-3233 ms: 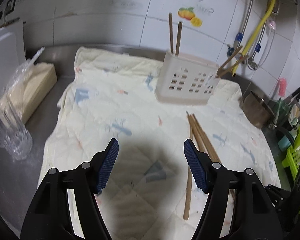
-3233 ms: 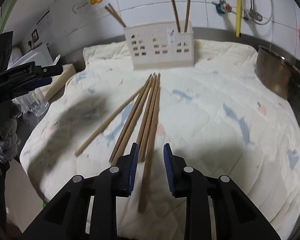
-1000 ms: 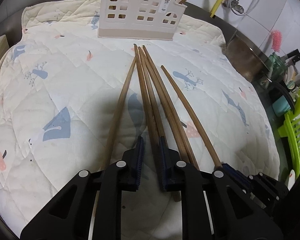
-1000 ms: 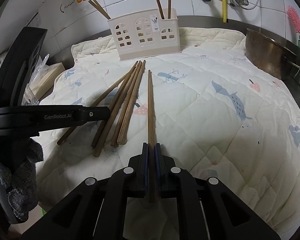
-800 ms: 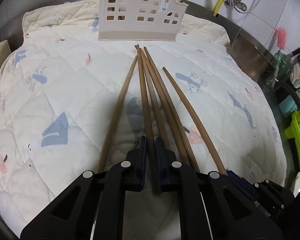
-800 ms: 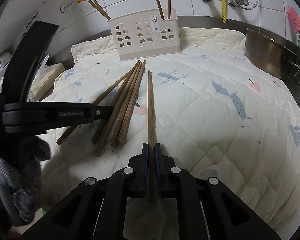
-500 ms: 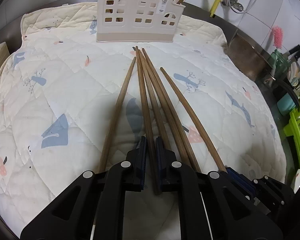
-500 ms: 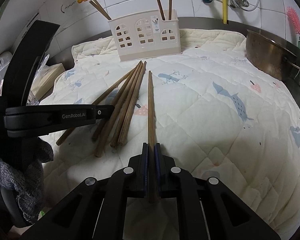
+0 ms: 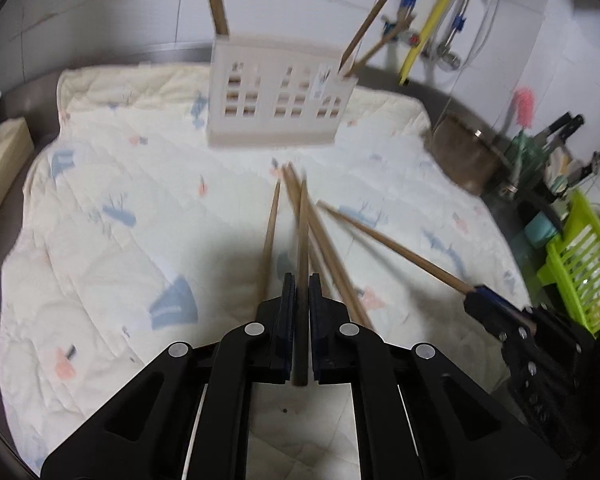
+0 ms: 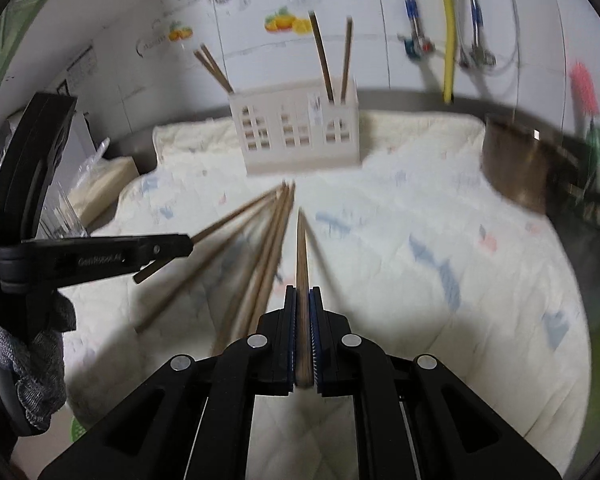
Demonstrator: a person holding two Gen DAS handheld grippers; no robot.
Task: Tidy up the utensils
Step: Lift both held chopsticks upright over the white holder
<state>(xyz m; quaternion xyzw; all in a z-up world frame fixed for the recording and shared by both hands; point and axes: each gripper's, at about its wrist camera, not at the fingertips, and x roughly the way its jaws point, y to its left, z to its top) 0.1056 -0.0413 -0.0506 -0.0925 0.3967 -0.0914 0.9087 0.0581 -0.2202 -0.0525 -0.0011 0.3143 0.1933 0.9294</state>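
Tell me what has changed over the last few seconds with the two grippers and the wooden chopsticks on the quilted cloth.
The left gripper, open above the cream quilted cloth before, has shut on one brown wooden chopstick. The right gripper closed on another chopstick. Both have begun lifting. The remaining loose chopsticks and the white plastic utensil holder stayed put.

We see a white tiled wall [image 10: 380,8] with fruit stickers [image 10: 286,22] behind a steel counter [image 9: 172,50], and a cream quilted cloth [image 9: 112,208] with blue prints covers most of that counter. A yellow hose [image 10: 446,28] and braided metal pipes [image 10: 474,12] hang down the tiles. At the right we see a metal pot [image 9: 466,156] and a green rack [image 9: 580,268].
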